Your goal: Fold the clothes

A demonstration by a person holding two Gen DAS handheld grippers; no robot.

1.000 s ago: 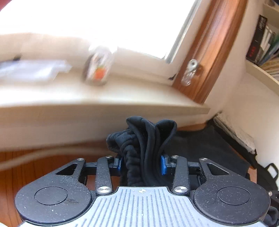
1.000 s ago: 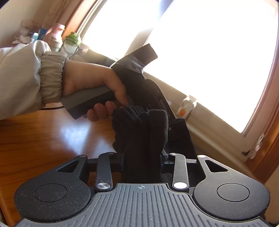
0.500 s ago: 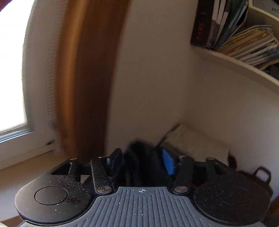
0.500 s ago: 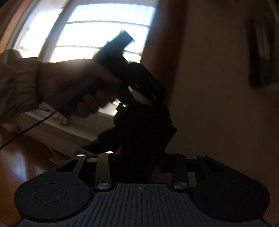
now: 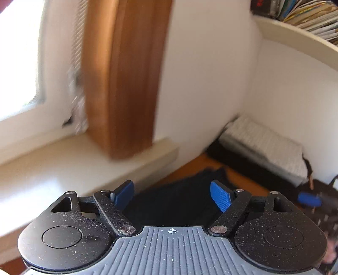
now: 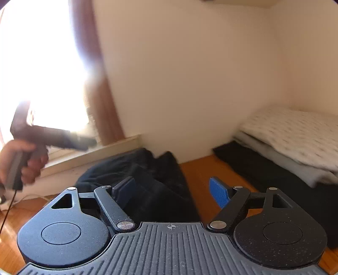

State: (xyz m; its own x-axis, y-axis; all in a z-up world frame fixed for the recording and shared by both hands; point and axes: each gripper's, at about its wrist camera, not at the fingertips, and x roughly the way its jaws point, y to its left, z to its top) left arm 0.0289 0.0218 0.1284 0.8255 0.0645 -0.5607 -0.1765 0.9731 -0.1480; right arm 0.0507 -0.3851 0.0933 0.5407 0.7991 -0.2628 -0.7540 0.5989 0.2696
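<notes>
Here both claws are spreading apart with nothing pinched, the left claw (image 5: 172, 194) and right claw (image 6: 172, 191) above the black garment (image 6: 147, 179) lying crumpled on the wooden counter (image 6: 198, 169) beside the windowsill (image 5: 84, 162)

I'm working in a lived-in room of a home, a bedroom or study by the look of it. Ahead of my fingers to the left is a bright window (image 5: 19, 63) with a wooden frame (image 5: 124, 84) and a pale sill (image 5: 88, 162). Up to the right, a curved shelf (image 5: 295, 40) carries stacked books and magazines (image 5: 312, 14). Beyond the right fingers, folded laundry (image 6: 295, 137) sits piled against the plain white wall on a wooden worktop (image 6: 202, 169).
</notes>
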